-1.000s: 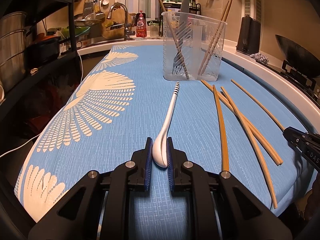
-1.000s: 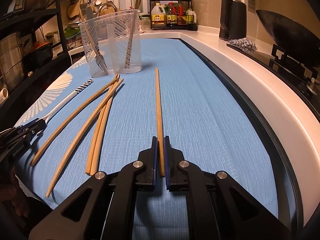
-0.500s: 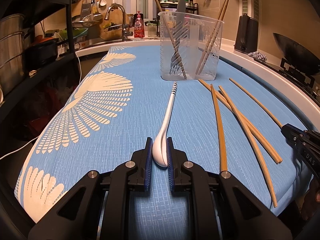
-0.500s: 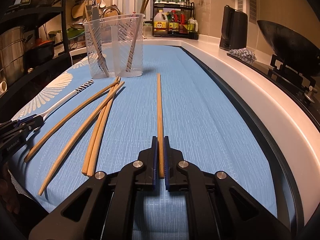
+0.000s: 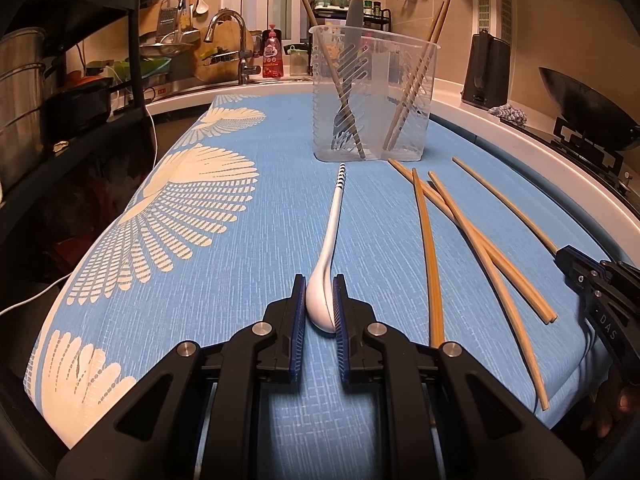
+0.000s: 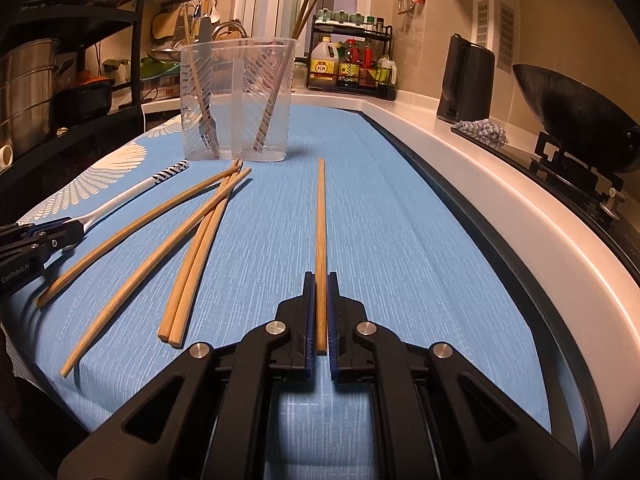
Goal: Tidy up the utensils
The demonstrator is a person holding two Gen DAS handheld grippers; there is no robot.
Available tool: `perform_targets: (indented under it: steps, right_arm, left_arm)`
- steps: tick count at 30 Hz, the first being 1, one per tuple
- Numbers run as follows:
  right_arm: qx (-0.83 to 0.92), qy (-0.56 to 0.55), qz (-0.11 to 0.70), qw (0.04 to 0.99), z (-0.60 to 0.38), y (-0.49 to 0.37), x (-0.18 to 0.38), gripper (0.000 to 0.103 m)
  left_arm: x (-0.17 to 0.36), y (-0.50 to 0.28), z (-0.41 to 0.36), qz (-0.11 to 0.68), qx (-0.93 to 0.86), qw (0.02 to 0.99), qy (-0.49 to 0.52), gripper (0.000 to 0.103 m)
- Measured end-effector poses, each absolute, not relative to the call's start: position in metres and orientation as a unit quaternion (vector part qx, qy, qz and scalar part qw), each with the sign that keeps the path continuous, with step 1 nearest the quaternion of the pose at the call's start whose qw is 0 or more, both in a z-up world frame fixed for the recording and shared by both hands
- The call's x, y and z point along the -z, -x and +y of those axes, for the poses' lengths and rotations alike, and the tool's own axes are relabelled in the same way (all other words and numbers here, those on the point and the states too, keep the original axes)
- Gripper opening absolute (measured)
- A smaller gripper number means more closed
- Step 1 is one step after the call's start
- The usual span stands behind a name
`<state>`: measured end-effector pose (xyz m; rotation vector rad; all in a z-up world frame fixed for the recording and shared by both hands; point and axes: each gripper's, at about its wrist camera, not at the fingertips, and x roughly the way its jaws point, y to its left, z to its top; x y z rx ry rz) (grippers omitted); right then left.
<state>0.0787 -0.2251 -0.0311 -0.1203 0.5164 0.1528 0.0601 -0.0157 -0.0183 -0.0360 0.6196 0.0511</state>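
Sky-blue woven tablecloth [image 5: 248,264] — cream fan-shaped feather motifs along one edge, fine pale grid elsewhere. Glossy white ceramic spoon [image 5: 326,280] — black-and-white striped handle tip. Tan bamboo chopsticks [image 6: 192,256], plain, lying loose; one darker honey-brown wooden chopstick [image 6: 321,240]. Clear plastic utensil holder [image 5: 372,96] with slanted slot pattern. Left tool [image 5: 320,312] and right tool [image 6: 320,312]: matte black bodies, ribbed blue pads, silver rivets. White table [image 6: 460,168] edge.

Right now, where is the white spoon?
In the left wrist view the white spoon lies on the blue cloth, bowl clamped in the left gripper, handle pointing toward the clear holder, chopsticks to its right.
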Motion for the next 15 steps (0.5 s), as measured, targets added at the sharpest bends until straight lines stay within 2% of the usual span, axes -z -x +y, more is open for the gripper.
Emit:
perform_targets:
  steps: [15]
  right_arm:
    - [-0.063,0.064,0.259,0.962,-0.2199,-0.0762,0.0302,0.005]
  left_arm:
    - [0.0182,-0.0558,-0.0174,0.304,-0.028,0.952,0.025,0.014]
